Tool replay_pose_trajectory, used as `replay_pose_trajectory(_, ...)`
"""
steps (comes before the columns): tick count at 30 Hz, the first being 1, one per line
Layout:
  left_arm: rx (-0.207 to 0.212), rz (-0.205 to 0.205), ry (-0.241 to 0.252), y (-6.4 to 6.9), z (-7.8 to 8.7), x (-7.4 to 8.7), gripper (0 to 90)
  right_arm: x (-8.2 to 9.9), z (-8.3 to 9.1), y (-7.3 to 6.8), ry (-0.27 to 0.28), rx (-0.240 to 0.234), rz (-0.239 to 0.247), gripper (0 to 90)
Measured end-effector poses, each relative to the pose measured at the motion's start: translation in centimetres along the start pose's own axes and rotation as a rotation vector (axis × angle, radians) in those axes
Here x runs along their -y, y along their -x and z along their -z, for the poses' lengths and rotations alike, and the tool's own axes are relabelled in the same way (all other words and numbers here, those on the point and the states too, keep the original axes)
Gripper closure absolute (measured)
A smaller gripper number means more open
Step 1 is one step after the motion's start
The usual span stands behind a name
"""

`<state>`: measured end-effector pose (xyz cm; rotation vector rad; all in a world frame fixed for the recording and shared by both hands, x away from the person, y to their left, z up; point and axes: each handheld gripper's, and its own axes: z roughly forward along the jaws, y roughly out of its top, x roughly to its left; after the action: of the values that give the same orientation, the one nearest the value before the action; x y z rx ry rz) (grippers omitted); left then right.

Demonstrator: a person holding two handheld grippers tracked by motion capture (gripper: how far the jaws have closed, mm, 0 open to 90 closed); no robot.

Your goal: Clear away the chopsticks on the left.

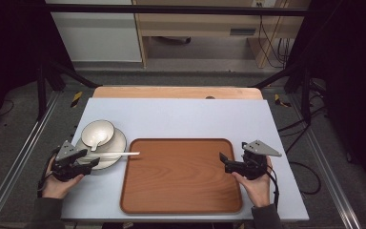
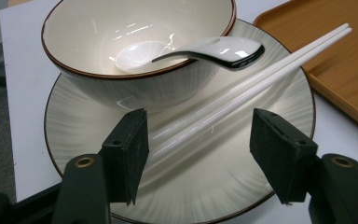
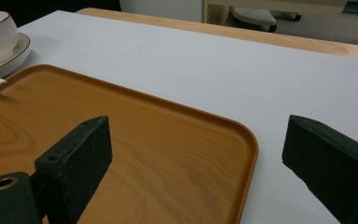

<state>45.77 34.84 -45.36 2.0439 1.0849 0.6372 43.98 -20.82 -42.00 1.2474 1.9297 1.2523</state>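
Note:
A white bowl [image 1: 96, 133] with a dark rim stands on a ribbed white plate [image 1: 119, 143] at the table's left. A white spoon [image 2: 223, 49] rests in the bowl, its handle over the rim. A pair of white chopsticks [image 2: 242, 91] lies across the plate, tips reaching over the wooden tray [image 1: 181, 174]. My left gripper [image 2: 198, 154] is open, its jaws on either side of the chopsticks' near ends, just above the plate [image 2: 191, 186]. My right gripper [image 3: 196, 163] is open over the tray's right edge [image 3: 247, 154], with nothing between the jaws.
The tray lies in the middle of a pale blue mat [image 1: 181, 114] on a wooden table [image 1: 171, 92]. Black frame bars [image 1: 52, 76] stand at both sides. Cables [image 1: 271, 38] hang behind the table.

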Motion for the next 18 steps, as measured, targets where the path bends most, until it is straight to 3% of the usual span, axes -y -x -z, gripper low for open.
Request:
replay_pose_trajectory(11, -0.014, -0.004, -0.009, 0.08, -0.08, 0.1, 45.1, -0.01, 0.02, 0.0, 0.002, 0.0, 0.0, 8.3)
replay_pose_trajectory(18, -0.002, -0.008, -0.04, 0.17, -0.19, 0.28, 51.1, -0.01, 0.01, 0.01, 0.001, -0.001, 0.0, 8.3)
